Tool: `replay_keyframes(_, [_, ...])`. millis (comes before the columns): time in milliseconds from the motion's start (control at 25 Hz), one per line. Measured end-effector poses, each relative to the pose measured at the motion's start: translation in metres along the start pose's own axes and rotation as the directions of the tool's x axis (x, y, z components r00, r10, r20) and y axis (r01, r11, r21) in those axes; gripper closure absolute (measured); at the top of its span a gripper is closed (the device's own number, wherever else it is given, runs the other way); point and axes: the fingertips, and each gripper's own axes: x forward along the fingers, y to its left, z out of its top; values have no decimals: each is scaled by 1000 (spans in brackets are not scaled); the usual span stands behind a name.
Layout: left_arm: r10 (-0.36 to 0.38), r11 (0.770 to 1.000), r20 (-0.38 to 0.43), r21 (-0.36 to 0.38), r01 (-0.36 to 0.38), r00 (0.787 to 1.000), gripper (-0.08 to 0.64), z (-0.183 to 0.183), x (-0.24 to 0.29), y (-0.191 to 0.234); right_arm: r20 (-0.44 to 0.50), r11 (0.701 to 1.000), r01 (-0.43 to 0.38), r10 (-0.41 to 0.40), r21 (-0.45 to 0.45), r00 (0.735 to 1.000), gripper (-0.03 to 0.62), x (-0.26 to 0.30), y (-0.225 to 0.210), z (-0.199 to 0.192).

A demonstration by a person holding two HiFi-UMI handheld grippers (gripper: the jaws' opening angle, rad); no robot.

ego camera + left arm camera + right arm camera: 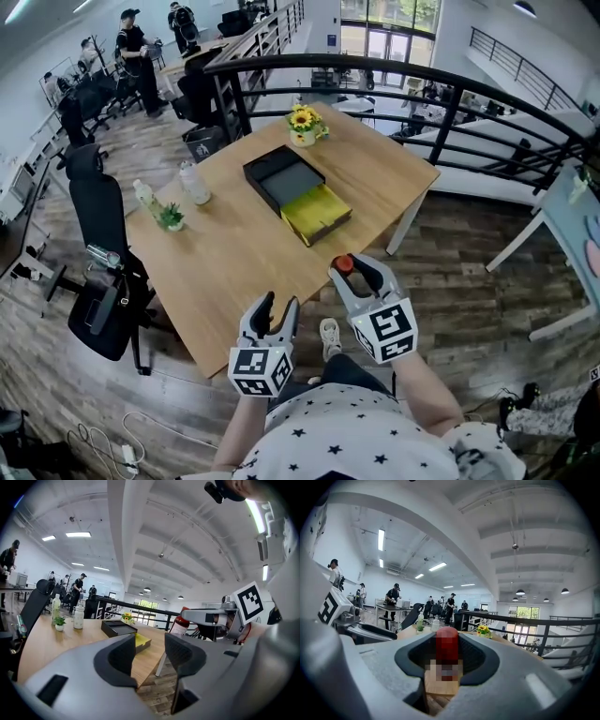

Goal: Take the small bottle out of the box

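Observation:
The small bottle [344, 264], red-capped, sits between the jaws of my right gripper [354, 274], which is shut on it just off the table's near edge. In the right gripper view the small bottle [447, 651] stands upright between the dark pads, inside the right gripper [447, 663]. From the left gripper view the small bottle [180, 620] shows at the right, in the other gripper. The black box [284, 178] lies open mid-table with its yellow tray [317, 214] pulled out. My left gripper [281, 314] is open and holds nothing, and its jaws [149, 656] stand apart.
A sunflower pot [303, 125] stands behind the box. A white bottle [195, 183], a green bottle [145, 197] and a small plant [172, 217] are on the table's left side. An office chair [98, 272] is at the left and a black railing [450, 103] runs behind.

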Motion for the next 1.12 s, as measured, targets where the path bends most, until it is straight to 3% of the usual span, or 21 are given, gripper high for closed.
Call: replay_keyframes(1120, [-6,1000,-2,9,6,1000,371,-1,-2,-1,9,1000,6,-6,-11,1000,451,-9,4,-1])
